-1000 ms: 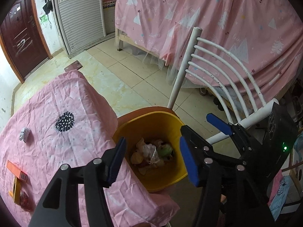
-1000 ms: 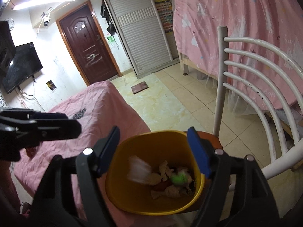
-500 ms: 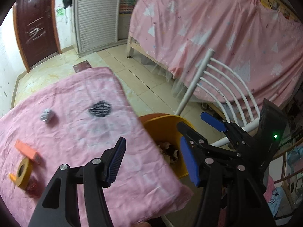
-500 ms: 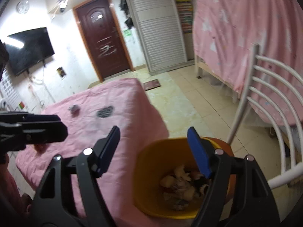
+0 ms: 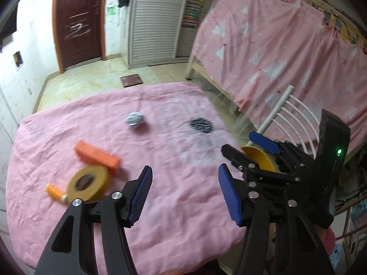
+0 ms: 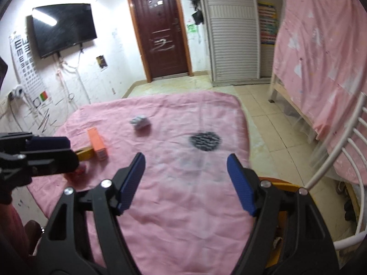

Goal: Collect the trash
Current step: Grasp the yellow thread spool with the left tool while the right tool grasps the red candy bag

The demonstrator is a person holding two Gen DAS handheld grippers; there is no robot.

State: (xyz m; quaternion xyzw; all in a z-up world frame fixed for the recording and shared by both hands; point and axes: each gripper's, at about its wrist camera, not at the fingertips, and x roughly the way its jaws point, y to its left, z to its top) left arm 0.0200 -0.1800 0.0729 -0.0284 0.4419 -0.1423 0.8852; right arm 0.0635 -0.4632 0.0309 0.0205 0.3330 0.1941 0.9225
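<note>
Crumpled paper ball (image 5: 134, 120) sits far-centre on the pink cloth (image 5: 183, 206), roundish, no clear long axis or heading; orange box (image 5: 97, 154) lies flat near it, long axis slanting from far-left toward near-right, touching the tape roll (image 5: 88, 183). Left gripper (image 5: 184, 193) and right gripper (image 6: 185, 181) both hang over the cloth, jaws apart, nothing between. Yellow bin (image 5: 258, 158) at the cloth's right edge beside a white chair (image 5: 289, 116); tiled floor, brown door (image 6: 160, 29), wall TV (image 6: 63, 28)

Rows of "E" letters on the eye chart (image 6: 25, 66).
</note>
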